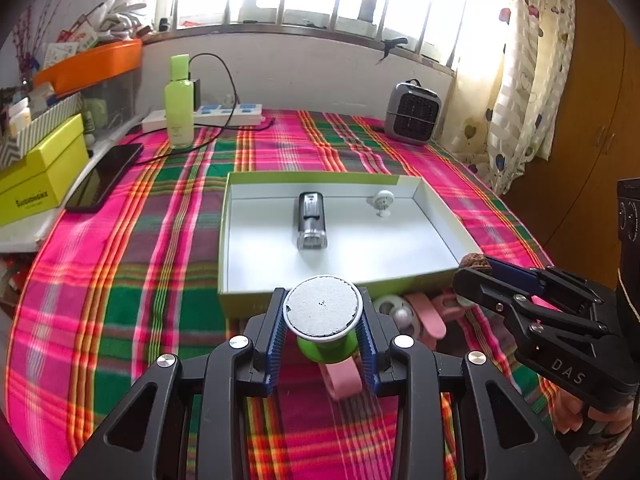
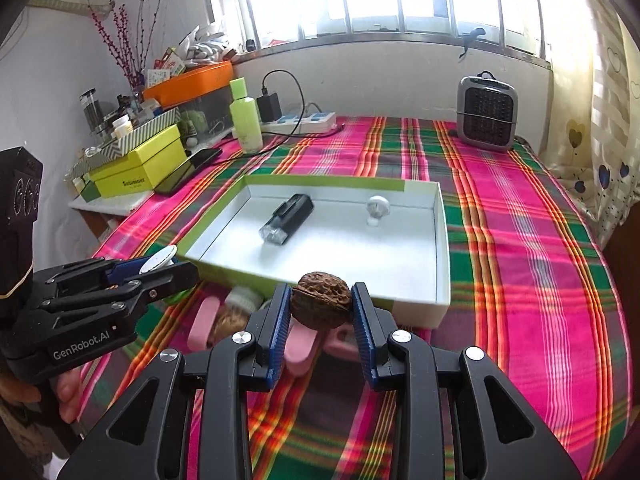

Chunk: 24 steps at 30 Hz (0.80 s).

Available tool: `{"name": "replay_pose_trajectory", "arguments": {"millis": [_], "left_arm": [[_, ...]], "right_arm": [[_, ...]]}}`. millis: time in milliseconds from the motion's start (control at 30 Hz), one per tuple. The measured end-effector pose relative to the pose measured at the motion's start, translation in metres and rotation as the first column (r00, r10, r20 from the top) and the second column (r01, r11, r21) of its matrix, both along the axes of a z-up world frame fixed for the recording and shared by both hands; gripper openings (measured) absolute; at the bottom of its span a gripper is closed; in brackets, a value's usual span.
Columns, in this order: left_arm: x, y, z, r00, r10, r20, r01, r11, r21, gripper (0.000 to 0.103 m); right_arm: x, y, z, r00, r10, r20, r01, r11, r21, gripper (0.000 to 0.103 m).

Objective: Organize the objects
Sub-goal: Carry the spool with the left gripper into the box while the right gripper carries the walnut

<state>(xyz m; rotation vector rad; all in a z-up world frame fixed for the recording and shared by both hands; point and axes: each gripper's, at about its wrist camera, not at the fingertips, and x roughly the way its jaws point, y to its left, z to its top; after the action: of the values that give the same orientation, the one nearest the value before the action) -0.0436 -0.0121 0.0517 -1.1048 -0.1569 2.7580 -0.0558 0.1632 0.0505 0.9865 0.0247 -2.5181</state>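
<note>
Clutter fills the table's left edge: a yellow-green box (image 2: 136, 172), a dark phone (image 1: 105, 176), a green bottle (image 1: 179, 100). My left gripper (image 1: 323, 334) has its jaws closed partway on a green knob with a flat grey disc top (image 1: 322, 306), held above the table's near edge; its underside I cannot see. The shallow white tray (image 1: 436, 216) at mid-table holds a black-and-silver device (image 1: 311, 220) and a small white piece (image 1: 383, 201) I cannot identify. Pink and white items (image 1: 420, 314) at the tray's near wall are half hidden behind my jaws. My right gripper (image 2: 321, 322) pinches a walnut (image 2: 322, 299). A grey heater (image 2: 487, 114) stands at the far right corner.
</note>
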Motion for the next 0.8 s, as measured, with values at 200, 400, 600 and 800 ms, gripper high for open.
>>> {"name": "replay_pose_trajectory", "arguments": {"millis": [200, 400, 600, 800], "left_arm": [[-0.022, -0.002, 0.002, 1.0, 0.003, 0.0, -0.003, 1.0, -0.004, 0.031], [-0.048, -0.005, 0.004, 1.0, 0.004, 0.007, -0.003, 1.0, -0.006, 0.031], [-0.074, -0.008, -0.002, 0.999, 0.007, 0.037, -0.007, 1.0, -0.004, 0.031], [-0.097, -0.012, -0.008, 0.998, 0.021, 0.054, -0.02, 1.0, -0.009, 0.031]], "right_arm": [[-0.026, 0.0, 0.002, 1.0, -0.01, 0.007, 0.01, 1.0, 0.013, 0.032], [-0.055, -0.007, 0.001, 1.0, -0.005, 0.021, 0.004, 1.0, 0.029, 0.032], [-0.08, -0.019, -0.004, 0.999, 0.008, 0.033, -0.011, 0.998, 0.067, 0.032], [-0.103, -0.031, -0.009, 0.998, 0.024, 0.055, -0.03, 0.994, 0.108, 0.032]]}}
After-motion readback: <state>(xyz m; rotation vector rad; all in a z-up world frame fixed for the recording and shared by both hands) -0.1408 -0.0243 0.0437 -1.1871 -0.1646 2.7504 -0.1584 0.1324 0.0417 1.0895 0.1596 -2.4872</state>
